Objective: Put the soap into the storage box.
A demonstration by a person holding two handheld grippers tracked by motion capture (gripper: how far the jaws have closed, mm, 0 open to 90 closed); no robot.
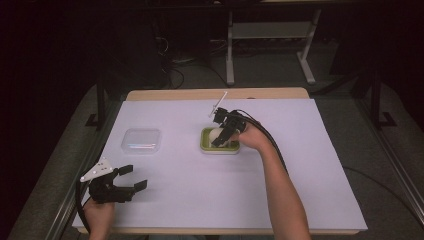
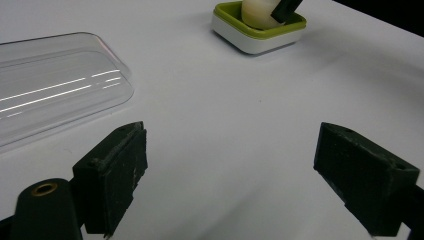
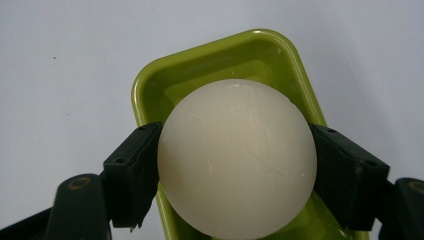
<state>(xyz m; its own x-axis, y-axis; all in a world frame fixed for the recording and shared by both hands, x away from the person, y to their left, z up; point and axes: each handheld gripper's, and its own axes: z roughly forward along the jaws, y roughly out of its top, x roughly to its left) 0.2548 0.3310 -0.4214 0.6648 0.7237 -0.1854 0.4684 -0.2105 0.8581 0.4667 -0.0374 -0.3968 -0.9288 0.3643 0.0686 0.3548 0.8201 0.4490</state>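
White ball (image 3: 237, 159) sits squeezed between our right gripper (image 3: 235, 170) jaws over the green tray (image 3: 210, 60), while our left gripper (image 2: 245, 170) waits wide open, holding nothing.

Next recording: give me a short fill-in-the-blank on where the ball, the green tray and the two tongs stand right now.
1. The right tongs are shut on a white ____.
2. The ball is held over a tray whose colour is ____.
3. The left tongs rest with their jaws ____, holding nothing.
4. In the high view, the clear plastic lid lies to the ____ of the tray.

Missing words: ball; green; open; left
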